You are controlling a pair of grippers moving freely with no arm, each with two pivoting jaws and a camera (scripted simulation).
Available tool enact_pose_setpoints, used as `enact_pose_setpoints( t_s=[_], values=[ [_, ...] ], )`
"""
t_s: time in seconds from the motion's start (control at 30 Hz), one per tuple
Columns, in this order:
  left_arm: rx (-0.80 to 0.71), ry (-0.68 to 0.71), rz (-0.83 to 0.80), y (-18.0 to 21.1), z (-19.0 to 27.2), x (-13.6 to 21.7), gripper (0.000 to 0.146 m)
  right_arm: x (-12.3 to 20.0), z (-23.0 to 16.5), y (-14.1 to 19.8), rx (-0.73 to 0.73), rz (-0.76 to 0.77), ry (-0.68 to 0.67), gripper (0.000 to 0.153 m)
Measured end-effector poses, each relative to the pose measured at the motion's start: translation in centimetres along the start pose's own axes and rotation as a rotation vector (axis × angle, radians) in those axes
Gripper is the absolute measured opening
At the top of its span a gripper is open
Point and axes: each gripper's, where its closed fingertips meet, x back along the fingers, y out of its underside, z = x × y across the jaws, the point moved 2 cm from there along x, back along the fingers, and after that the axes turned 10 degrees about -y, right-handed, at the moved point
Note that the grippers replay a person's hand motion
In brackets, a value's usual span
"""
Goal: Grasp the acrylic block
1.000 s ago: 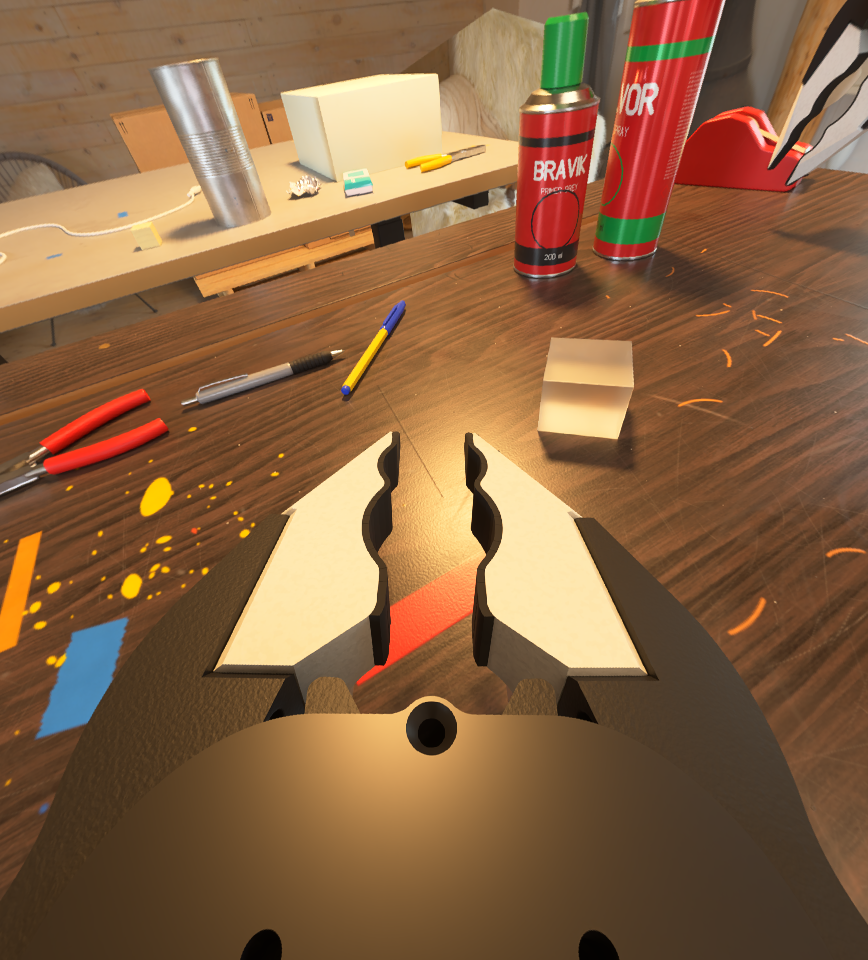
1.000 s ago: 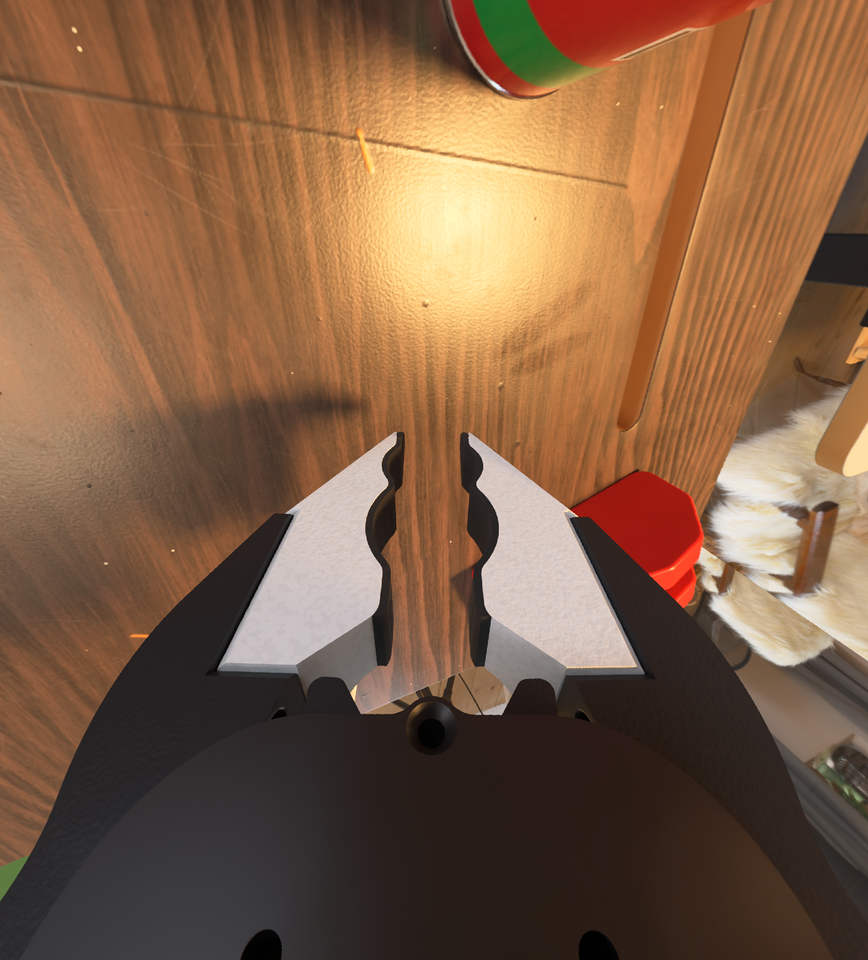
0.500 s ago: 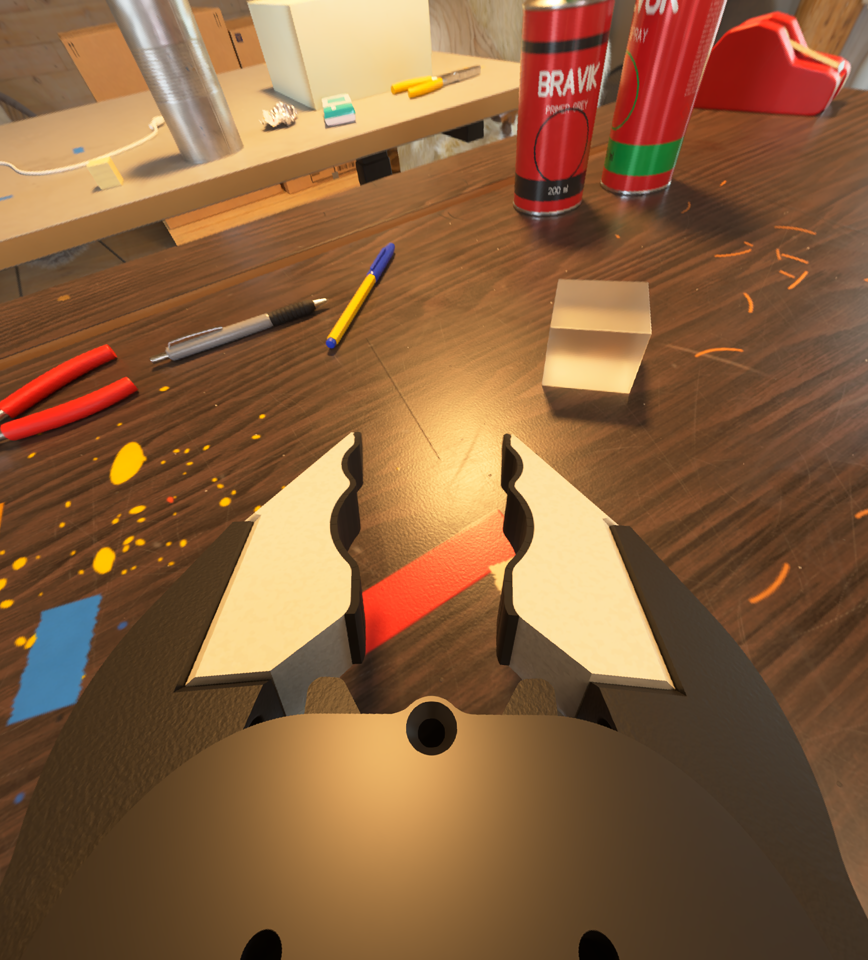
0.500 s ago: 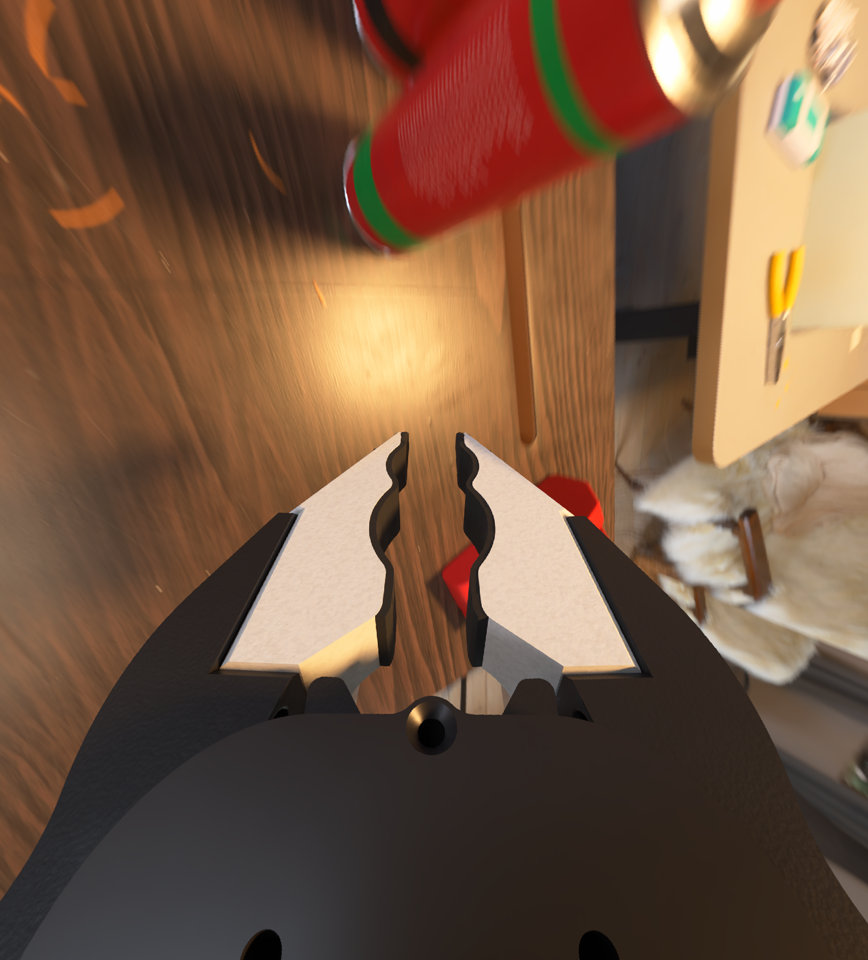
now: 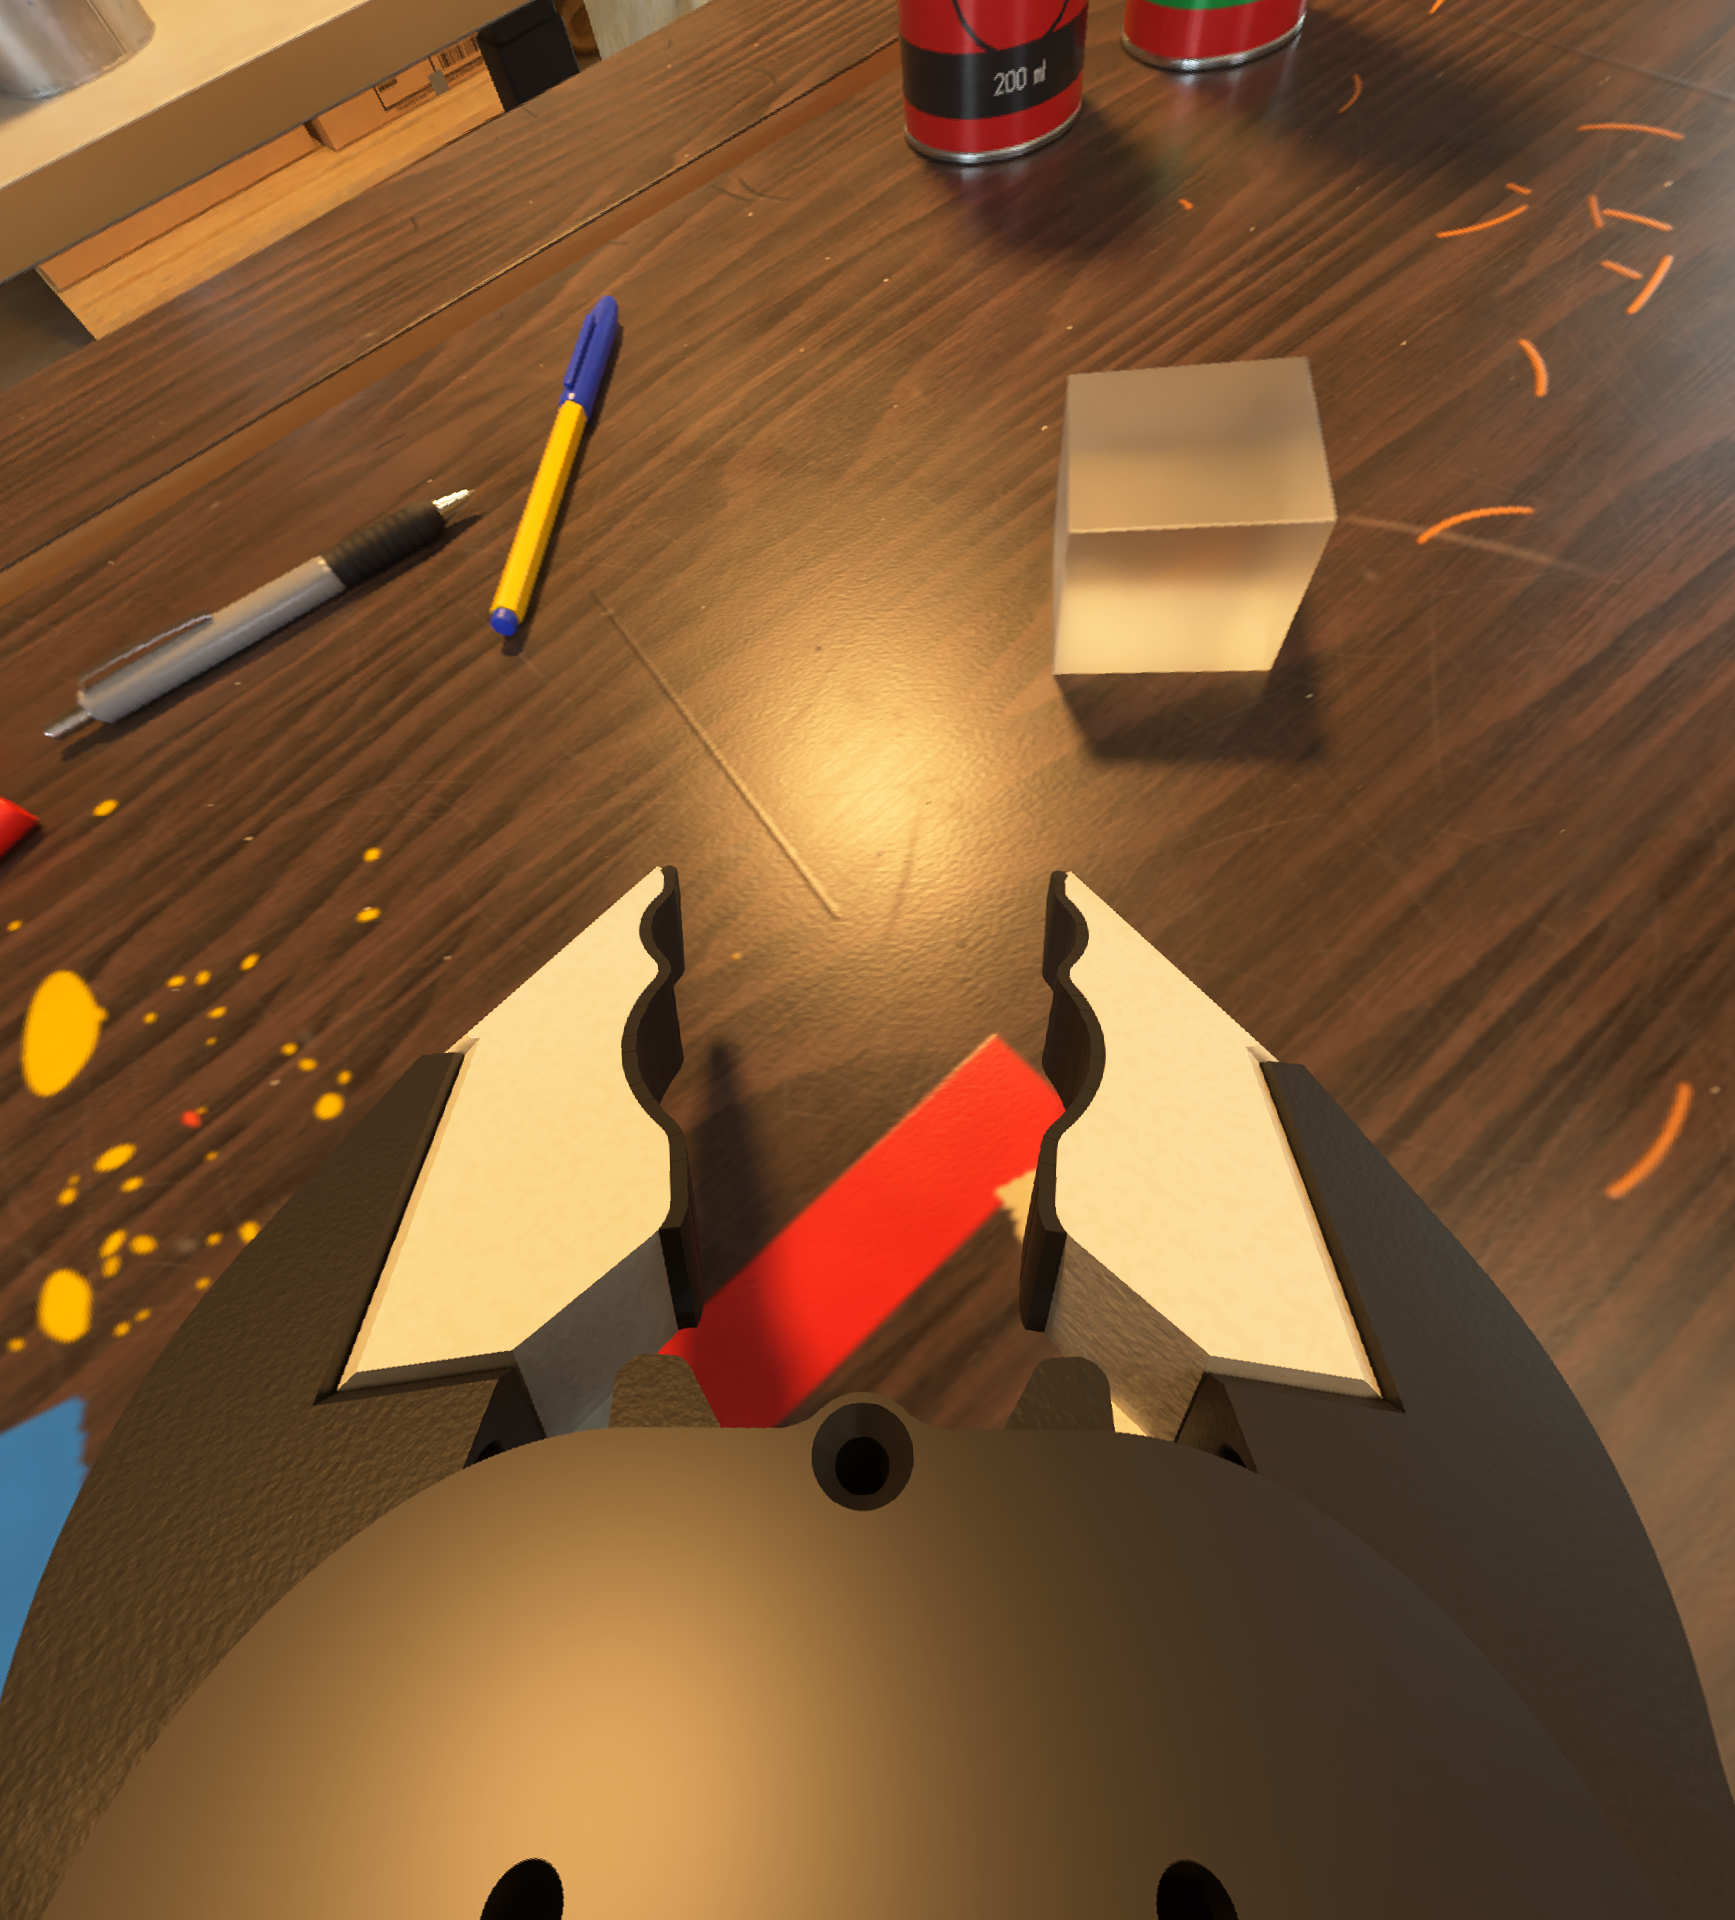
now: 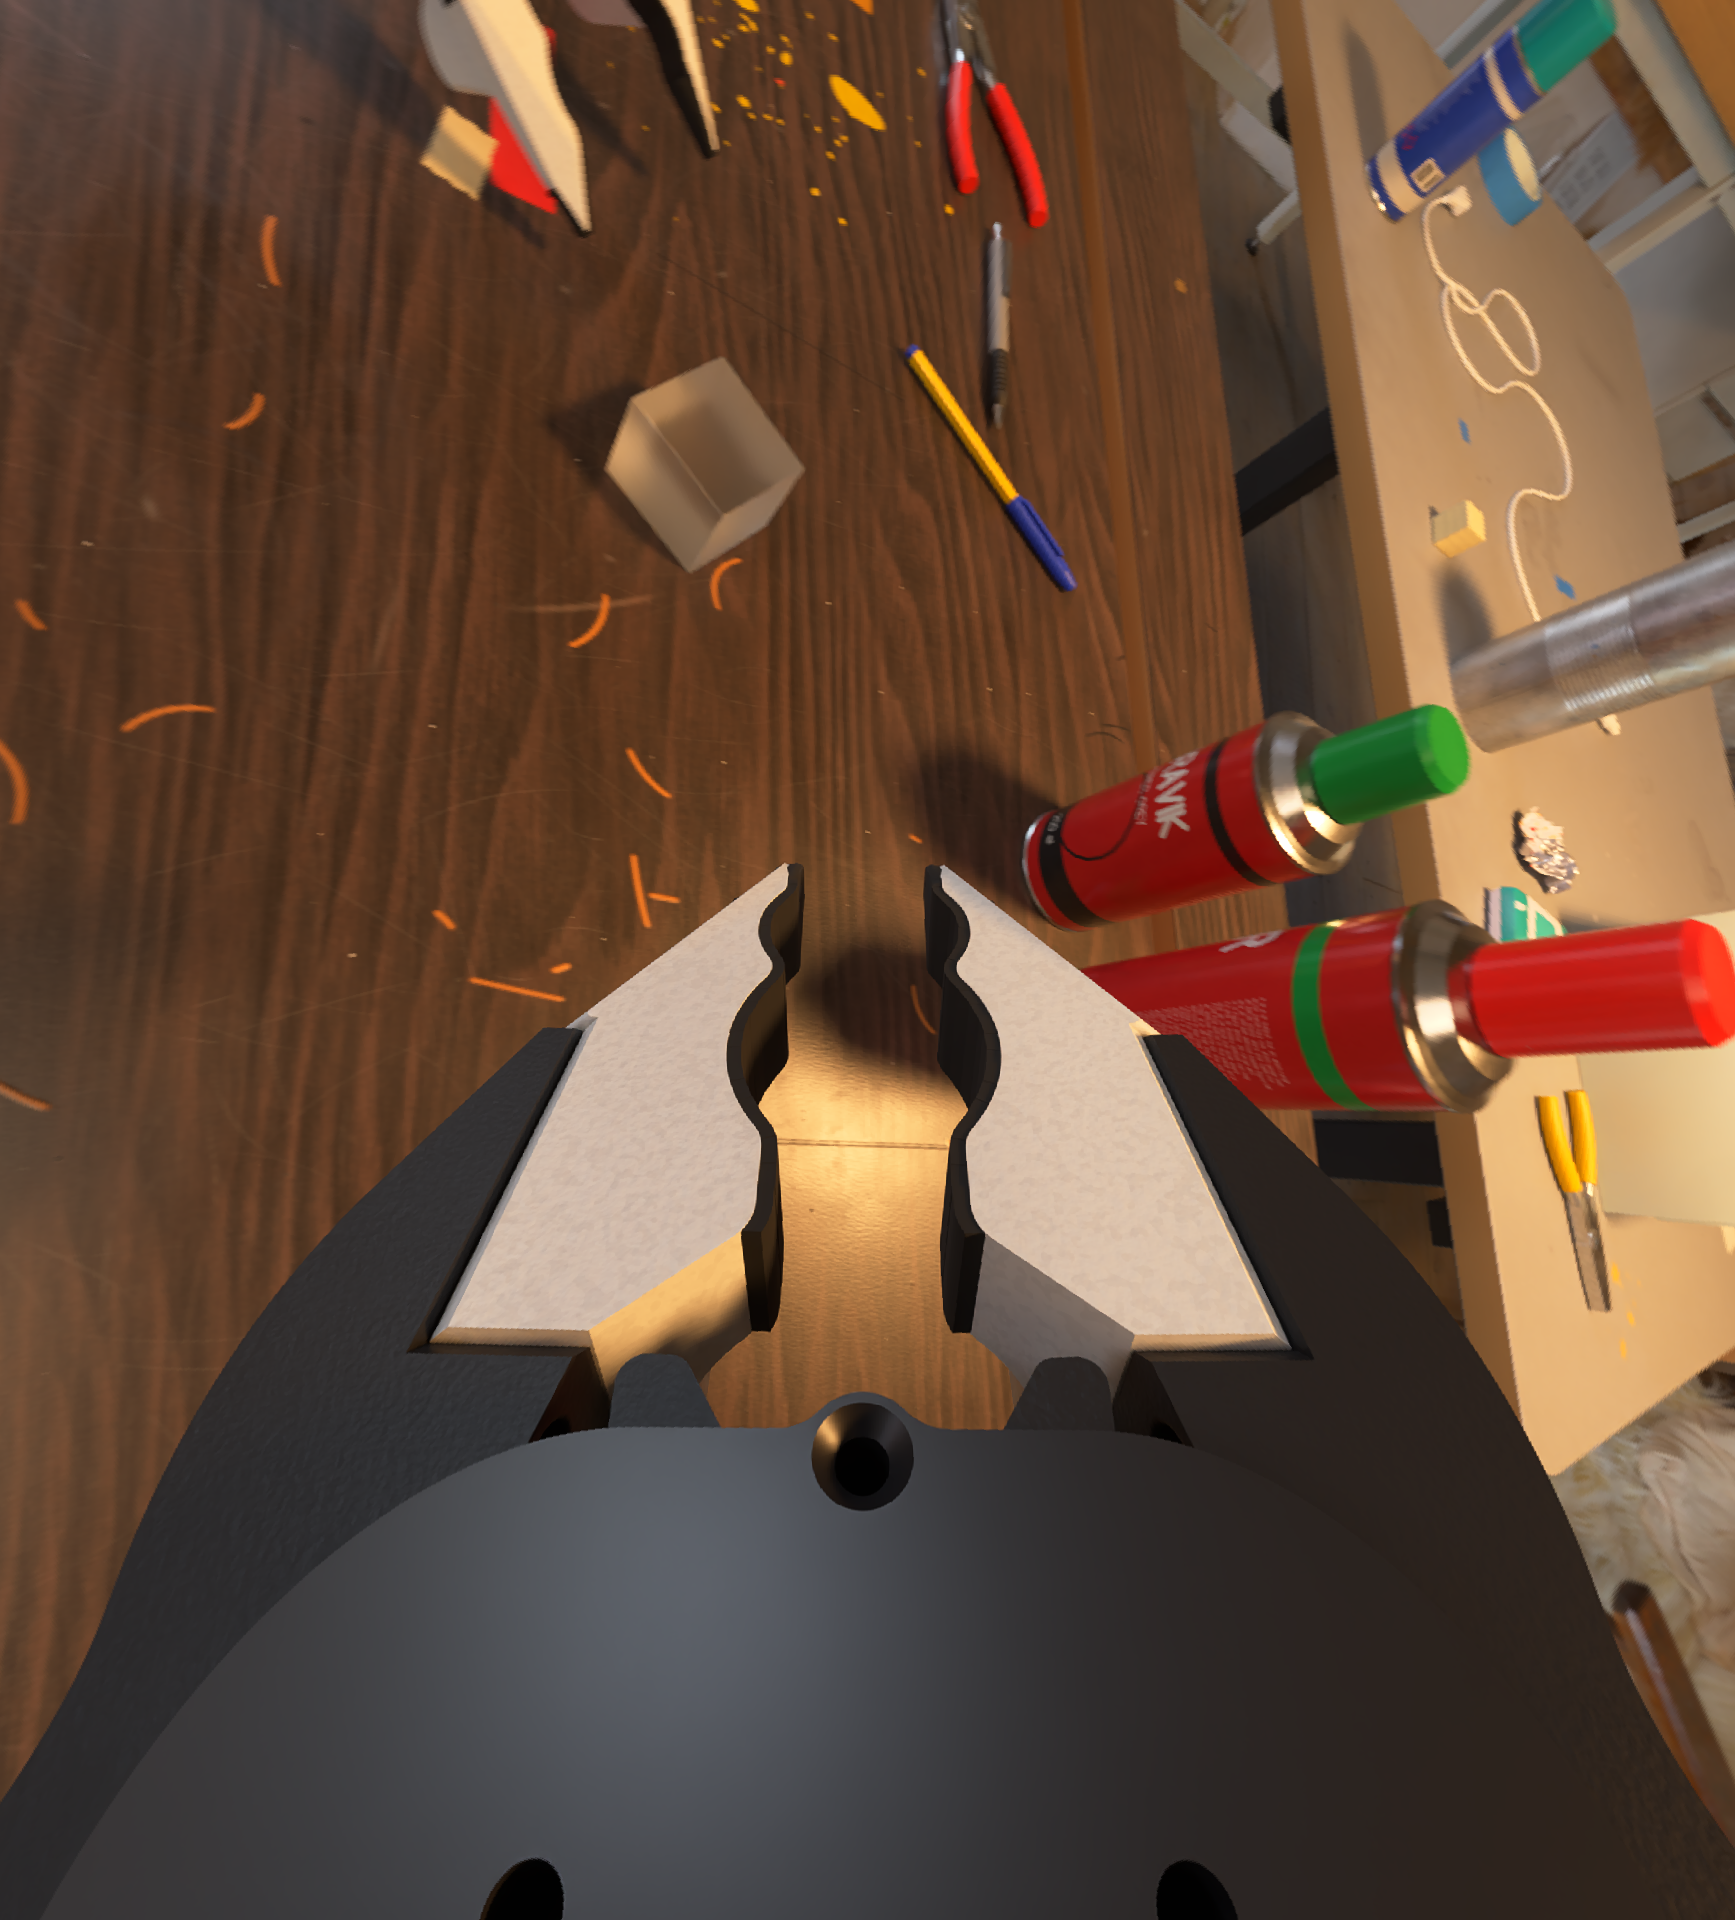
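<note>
Two grippers hang over a dark wood surface (image 5: 1465, 935). The left gripper (image 5: 861, 883) is spread wide with nothing in it. The block (image 5: 1190, 514) sits on the surface ahead of it, a bit to the right, not touching. A red strip (image 5: 873, 1216) lies under this gripper. The right gripper (image 6: 861, 878) has a narrow gap and holds nothing. The block (image 6: 702, 462) is well ahead of it. Two cans (image 6: 1185, 821) stand to its right. Two pens (image 5: 551, 468) lie left of the block.

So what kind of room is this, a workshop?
Probably a workshop or hobby bench: red-handled pliers and spray cans sit on a paint-spattered wooden table, with a second workbench beside it.
</note>
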Motion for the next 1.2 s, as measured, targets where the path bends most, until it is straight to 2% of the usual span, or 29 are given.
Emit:
enact_pose_setpoints(
  t_s=[0.1, 0.17, 0.3, 0.57, 0.73, 0.83, 0.9, 1.03, 1.1, 1.2],
  values=[
    [0.011, 0.025, 0.019, 0.0, -1.4, 0.4, 0.066, -0.2, -1.6, -0.4, 0.005, 0.009, -0.031, 0.023],
    [0.03, 0.061, 0.038, 0.1, -2.5, 0.6, 0.056, -0.2, -2.4, -0.5, -0.004, 0.025, -0.047, 0.022],
    [0.01, 0.062, -0.003, 0.7, -4.2, -0.1, 0.048, -0.2, -3.4, -0.2, -0.025, 0.035, -0.063, 0.022],
    [0.01, 0.036, 0.0, 0.5, -5.9, -0.1, 0.045, -0.7, -4.5, 0.6, -0.053, 0.035, -0.097, 0.021],
    [-0.018, -0.042, 0.05, -0.9, -5.2, 1.8, 0.046, -1.6, -5.1, 0.7, -0.07, 0.048, -0.102, 0.021],
    [-0.016, 0.023, 0.112, -2.6, -1.7, 2.5, 0.045, -2.5, -5.5, 0.5, -0.071, 0.05, -0.116, 0.021],
    [-0.011, 0.093, 0.109, -3.2, 1.3, 2.0, 0.049, -3.2, -5.7, 0.0, -0.063, 0.056, -0.127, 0.021],
    [0.004, 0.16, 0.028, -3.6, 5.9, -0.9, 0.073, -4.5, -6.0, -1.5, -0.038, 0.071, -0.152, 0.022],
    [0.012, 0.158, -0.013, -3.7, 7.0, -2.7, 0.082, -5.0, -6.2, -2.3, -0.021, 0.075, -0.162, 0.022],
    [0.062, 0.157, -0.043, -4.3, 7.7, -4.9, 0.087, -5.7, -6.7, -3.3, 0.002, 0.085, -0.18, 0.022]
  ],
)
